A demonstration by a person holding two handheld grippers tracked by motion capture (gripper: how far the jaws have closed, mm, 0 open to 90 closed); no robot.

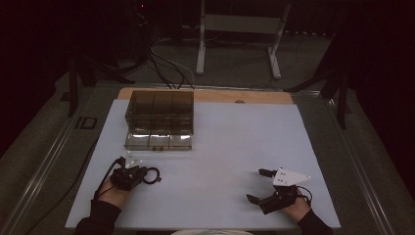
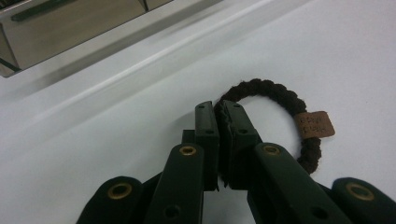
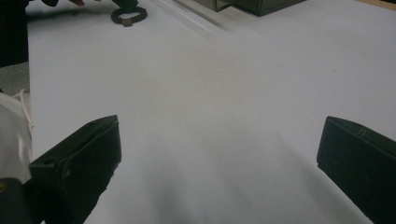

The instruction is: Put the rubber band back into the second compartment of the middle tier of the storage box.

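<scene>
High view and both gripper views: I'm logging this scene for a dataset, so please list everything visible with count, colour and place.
Hair tie: one, dark brown with a small tan tag, on the sheet near the person's left, pinched at one end.
Organiser box: one, smoky clear plastic with compartments, far left of the sheet.
Sheet: one, white, covering the table.
Table: one, wooden edge showing at the far side.
Stand: one, pale grey, on the floor beyond the table.
Cables: several, black, on the floor beyond the table.
Left gripper: black, fingers closed on the hair tie.
Right gripper: black, fingers wide apart, near right.
</scene>
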